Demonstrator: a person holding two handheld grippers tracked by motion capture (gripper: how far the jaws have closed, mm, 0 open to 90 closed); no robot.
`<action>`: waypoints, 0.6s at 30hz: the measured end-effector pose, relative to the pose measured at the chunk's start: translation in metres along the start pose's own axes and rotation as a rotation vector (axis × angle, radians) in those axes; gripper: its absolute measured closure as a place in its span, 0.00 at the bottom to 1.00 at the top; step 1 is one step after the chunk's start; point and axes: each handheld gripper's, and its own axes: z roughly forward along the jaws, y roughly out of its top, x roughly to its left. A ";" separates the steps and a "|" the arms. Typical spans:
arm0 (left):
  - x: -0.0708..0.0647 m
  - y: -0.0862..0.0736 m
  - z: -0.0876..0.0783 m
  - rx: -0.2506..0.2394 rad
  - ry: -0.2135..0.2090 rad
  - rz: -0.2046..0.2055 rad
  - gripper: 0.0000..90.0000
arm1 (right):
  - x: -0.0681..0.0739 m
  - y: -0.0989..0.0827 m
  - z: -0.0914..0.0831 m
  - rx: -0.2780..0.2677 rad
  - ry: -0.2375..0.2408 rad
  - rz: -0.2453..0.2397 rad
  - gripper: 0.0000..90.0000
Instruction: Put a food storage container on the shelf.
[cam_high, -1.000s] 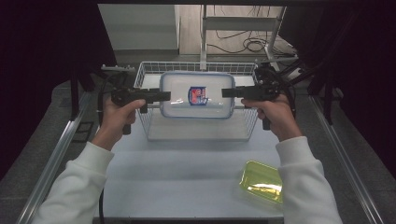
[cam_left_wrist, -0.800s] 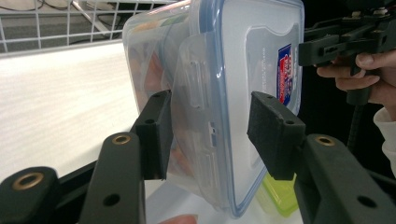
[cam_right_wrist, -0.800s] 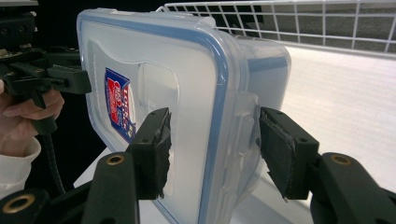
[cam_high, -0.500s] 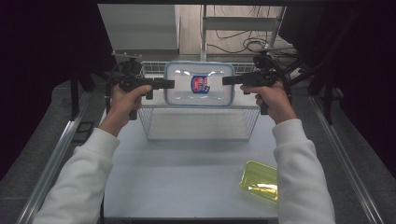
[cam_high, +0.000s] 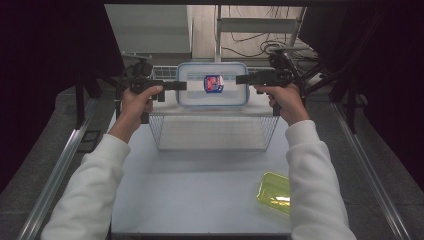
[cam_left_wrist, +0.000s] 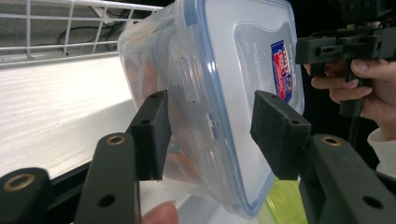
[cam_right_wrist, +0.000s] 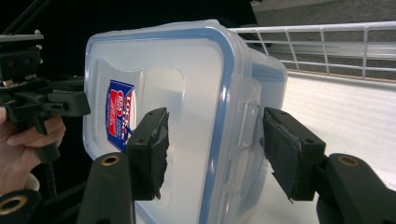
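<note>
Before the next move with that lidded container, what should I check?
1. Left gripper clamped on container: ok, though its jaws have just been opening slightly.
2. Right gripper clamped on it: ok, with the same slight opening.
3. Lid seated: ok.
4. Container level between the hands: ok.
5. Clearance above wire basket: cannot tell.
6. Yellow-green dish out of the way: ok.

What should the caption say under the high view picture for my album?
Two tools, left tool and right tool, lift a lidded plastic box above a wire basket.
</note>
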 end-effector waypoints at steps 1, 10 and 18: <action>0.001 0.000 0.001 -0.008 0.014 -0.006 0.52 | -0.001 0.000 0.001 -0.001 -0.002 0.006 0.46; 0.002 0.001 0.013 -0.002 0.072 -0.008 0.44 | -0.008 -0.004 0.009 -0.033 -0.095 0.101 0.43; -0.002 -0.004 -0.003 -0.054 0.069 -0.008 0.32 | 0.008 -0.016 -0.019 -0.109 -0.118 0.037 0.61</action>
